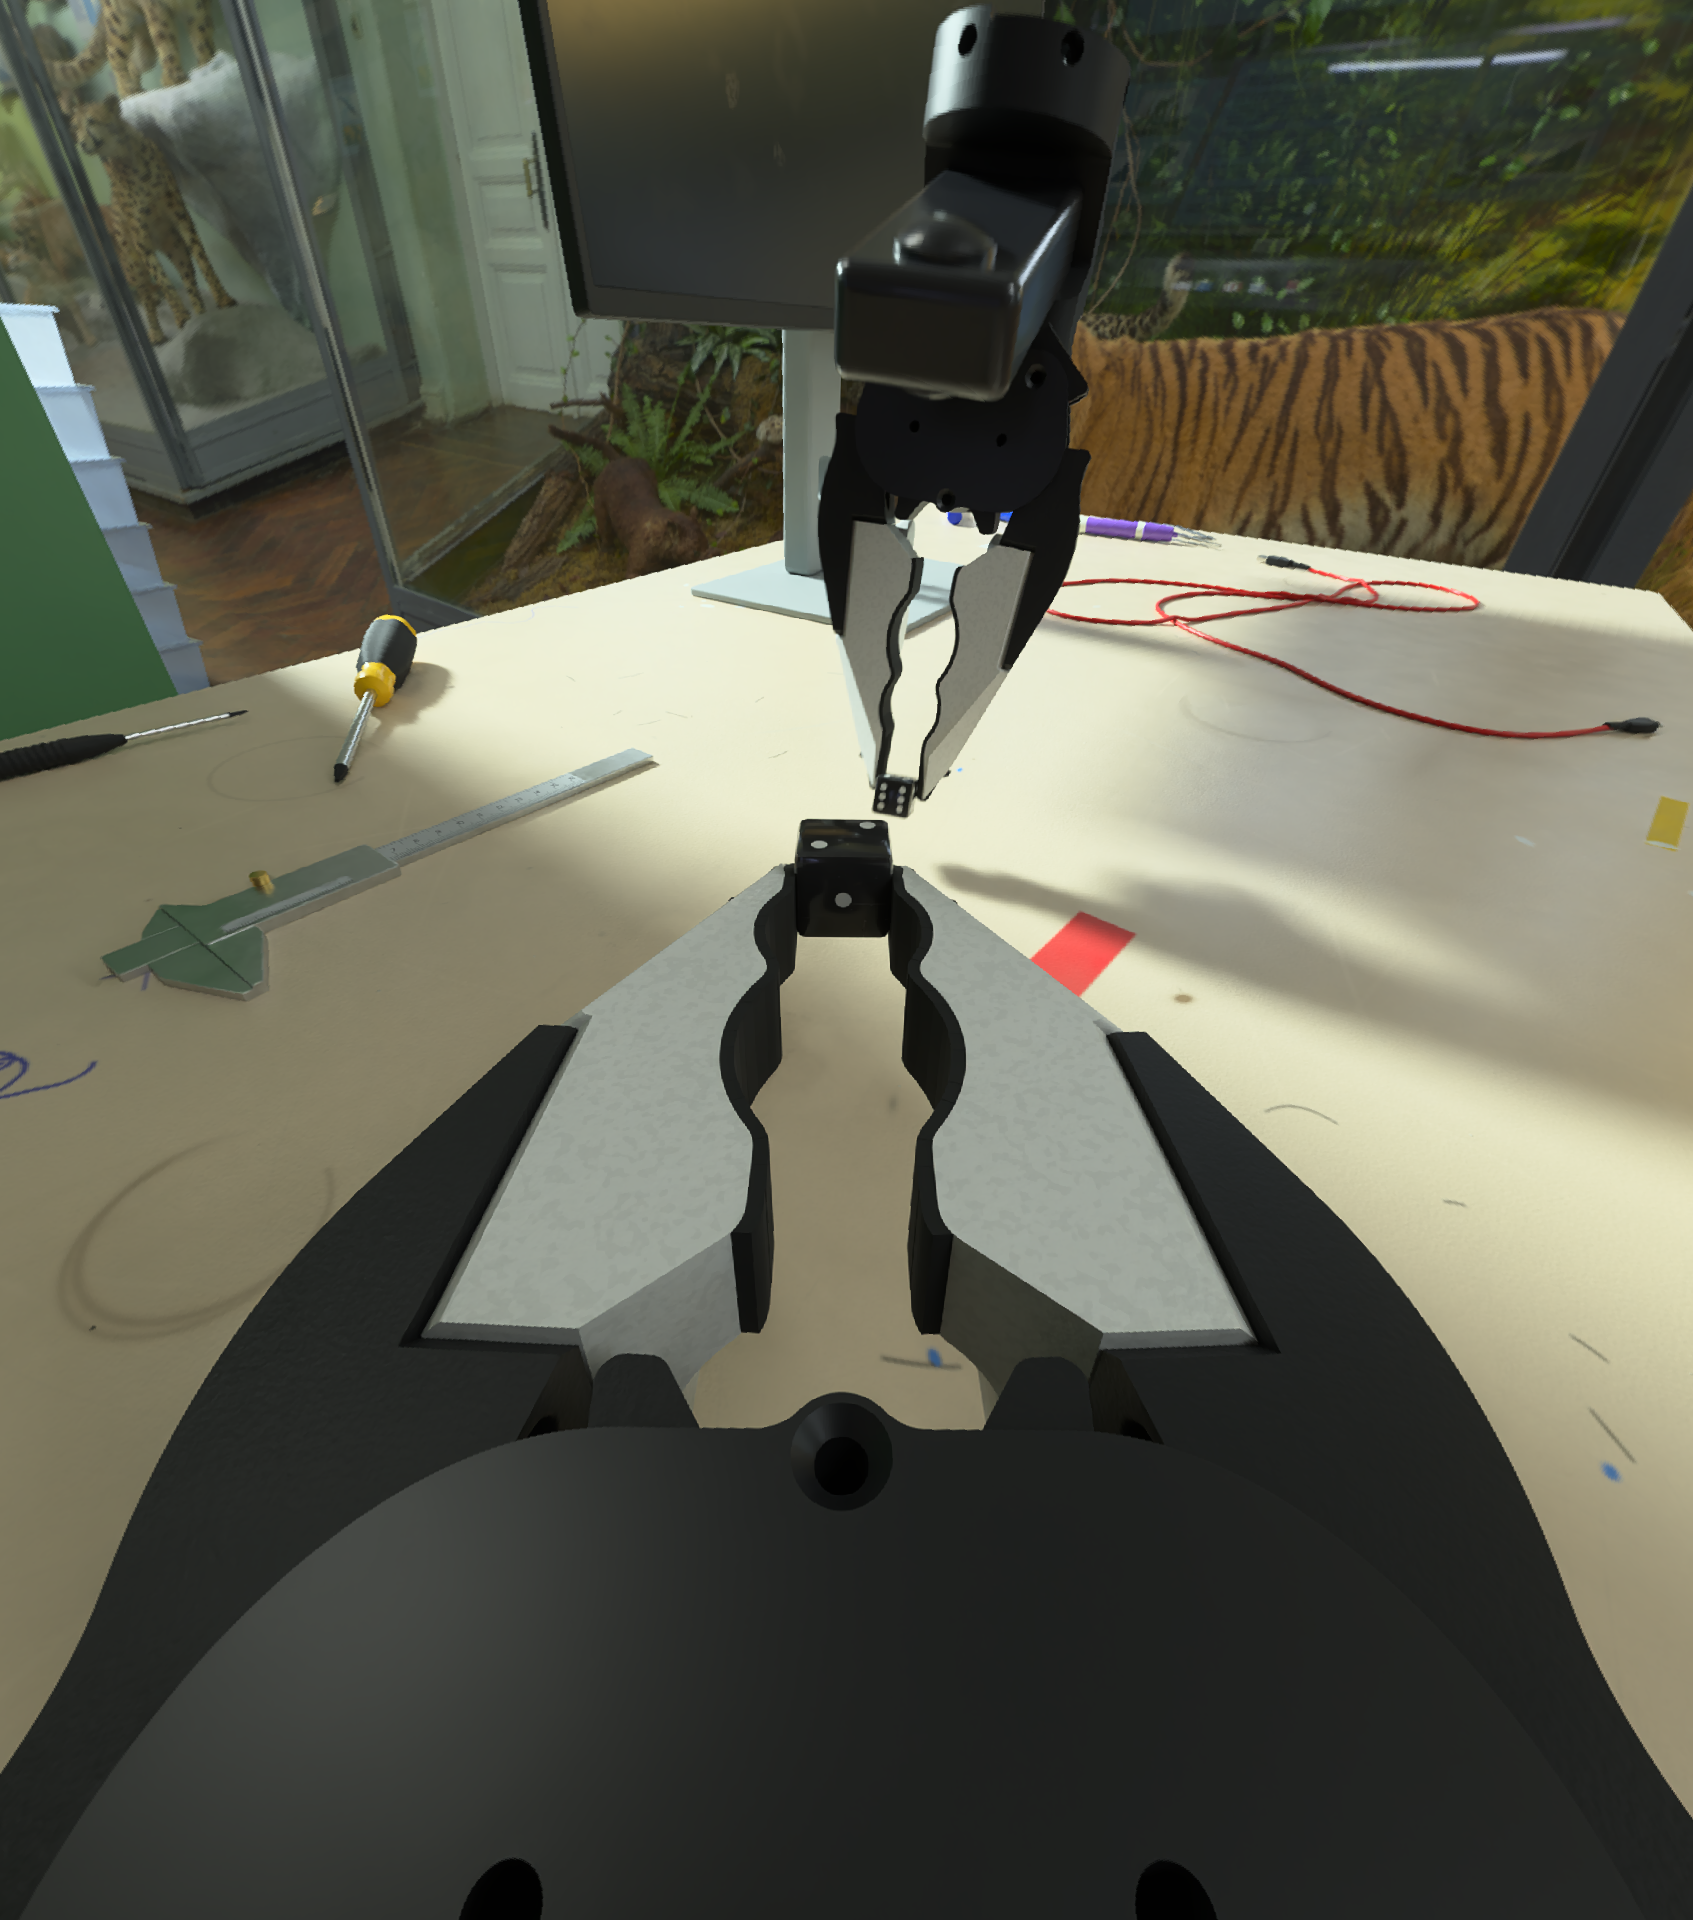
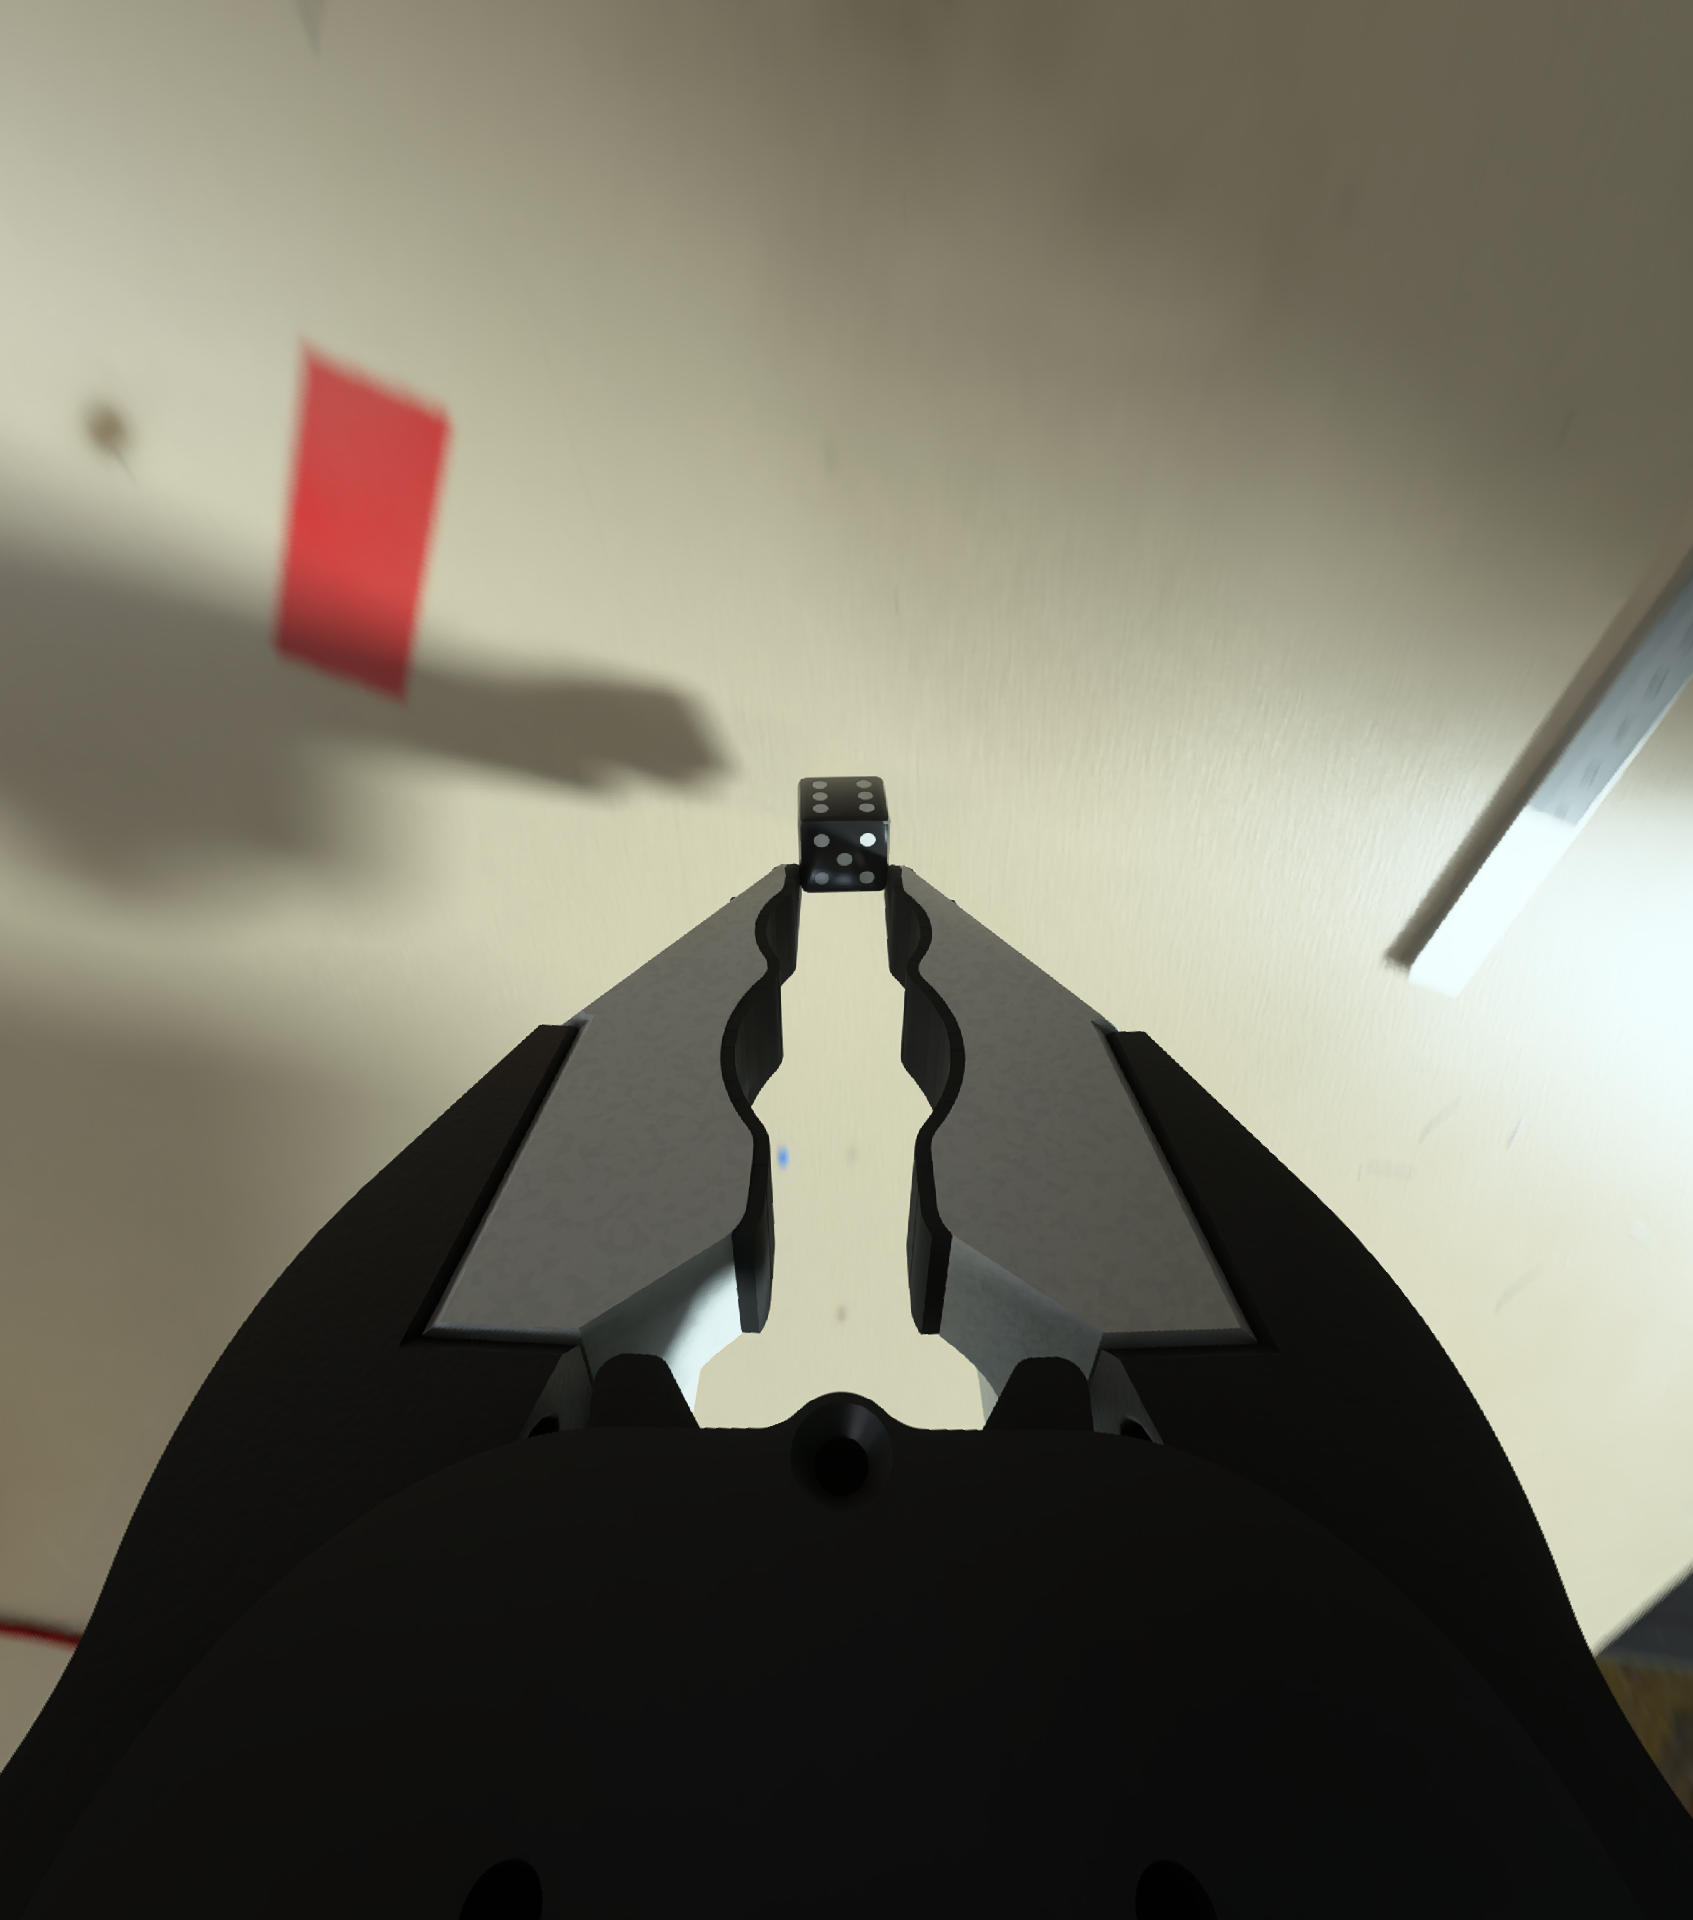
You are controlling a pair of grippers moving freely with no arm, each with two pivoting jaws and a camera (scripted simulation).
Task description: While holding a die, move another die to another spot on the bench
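Note:
My left gripper (image 1: 843,902) is shut on a black die with white pips (image 1: 842,878), held at its fingertips above the pale bench (image 1: 1237,1091). Straight ahead in the left wrist view, my right gripper (image 1: 896,781) points down and is shut on a second black die (image 1: 894,797), which hangs just above the bench, close beyond the first die. In the right wrist view the right gripper (image 2: 843,878) pinches that die (image 2: 843,836) at its fingertips, looking down at the bench (image 2: 1133,416). The two dice are apart.
A red tape patch (image 1: 1083,951) lies right of the dice, also in the right wrist view (image 2: 359,520). A metal caliper (image 1: 354,873), its bar (image 2: 1600,707), two screwdrivers (image 1: 374,675) (image 1: 42,753), a red cable (image 1: 1341,644), a monitor stand (image 1: 800,520) and yellow tape (image 1: 1667,821) lie around.

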